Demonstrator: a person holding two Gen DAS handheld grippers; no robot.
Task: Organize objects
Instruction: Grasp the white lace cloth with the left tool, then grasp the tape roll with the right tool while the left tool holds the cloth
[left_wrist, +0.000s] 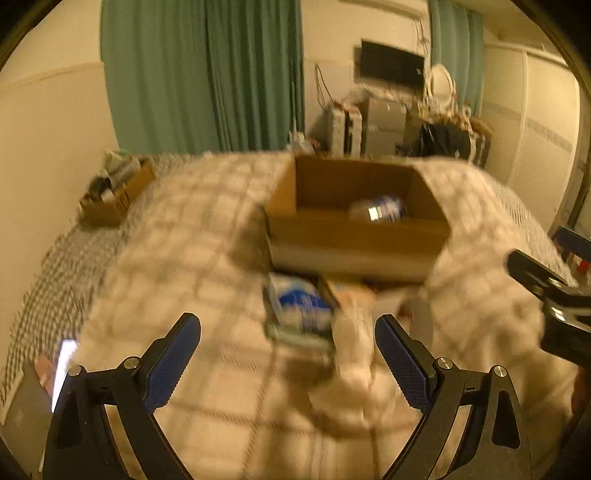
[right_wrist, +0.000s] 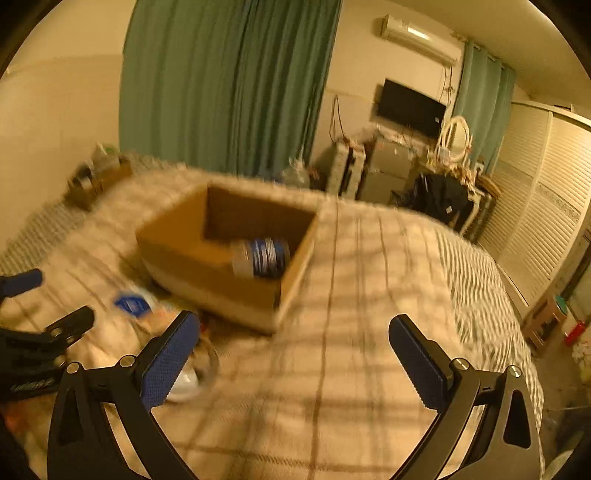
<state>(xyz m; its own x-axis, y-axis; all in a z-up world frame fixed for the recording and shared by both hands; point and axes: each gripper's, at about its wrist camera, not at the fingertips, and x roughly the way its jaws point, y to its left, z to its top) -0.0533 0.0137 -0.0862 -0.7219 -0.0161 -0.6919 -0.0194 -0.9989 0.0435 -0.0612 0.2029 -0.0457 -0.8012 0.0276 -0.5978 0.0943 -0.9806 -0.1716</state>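
An open cardboard box (left_wrist: 354, 236) stands on a checked blanket on the bed, also in the right wrist view (right_wrist: 207, 266). A blue-labelled jar (left_wrist: 380, 210) lies inside it, seen as well in the right wrist view (right_wrist: 262, 258). A blue and white packet (left_wrist: 299, 310) lies on the blanket in front of the box, ahead of my left gripper (left_wrist: 288, 343), which is open and empty. The packet also shows in the right wrist view (right_wrist: 131, 302). My right gripper (right_wrist: 295, 339) is open and empty above bare blanket right of the box. Both views are blurred.
A smaller cardboard box of items (left_wrist: 114, 192) sits at the bed's far left corner. A lit phone (left_wrist: 62, 365) lies at the left edge. A clear round item (right_wrist: 192, 369) lies by my right gripper's left finger. Curtains, a TV and cluttered furniture stand beyond the bed.
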